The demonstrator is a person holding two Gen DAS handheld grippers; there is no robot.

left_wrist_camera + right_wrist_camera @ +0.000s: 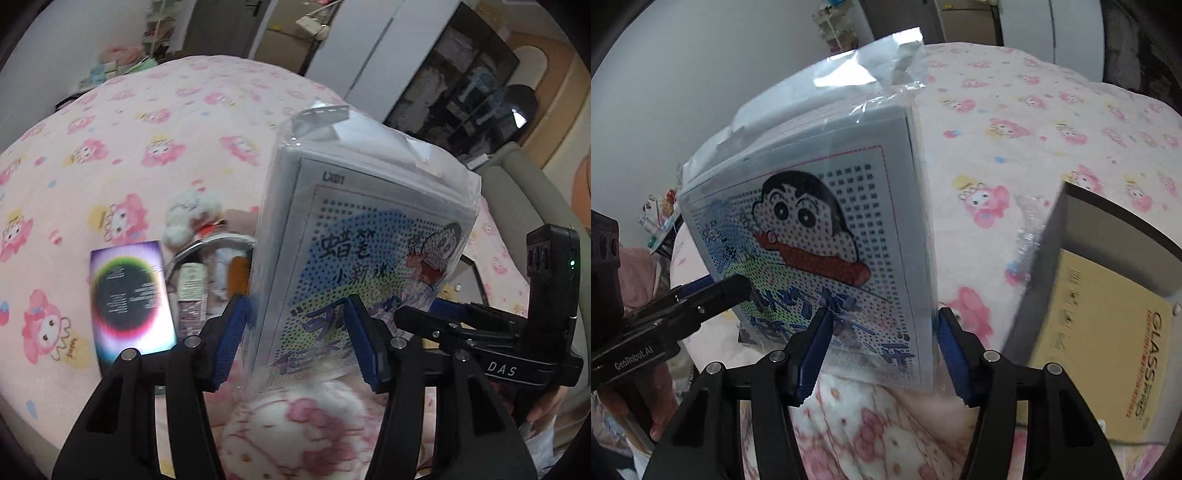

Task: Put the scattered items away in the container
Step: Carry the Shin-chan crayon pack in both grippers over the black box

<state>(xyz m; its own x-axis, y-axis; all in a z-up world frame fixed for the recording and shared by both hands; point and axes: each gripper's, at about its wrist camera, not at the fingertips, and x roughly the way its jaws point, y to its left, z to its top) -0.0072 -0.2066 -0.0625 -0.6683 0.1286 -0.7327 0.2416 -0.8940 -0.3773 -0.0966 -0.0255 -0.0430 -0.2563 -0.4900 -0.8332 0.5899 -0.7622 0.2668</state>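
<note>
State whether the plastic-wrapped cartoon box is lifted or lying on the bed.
Lifted: the plastic-wrapped cartoon box stands upright between both tongs, above the pink blanket.

Pink cartoon-print blanket (129, 122); blue-padded black tongs (295, 339)

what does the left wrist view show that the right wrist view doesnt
Only the left wrist view: a purple card lying on the bed, a white plush, and a metal-rimmed container with small items inside.

Only the right wrist view: a black box with a yellow packet in it, and the cartoon face on the pack.

Both: the plastic-wrapped pack gripped by both tongs, over the pink bedspread.
</note>
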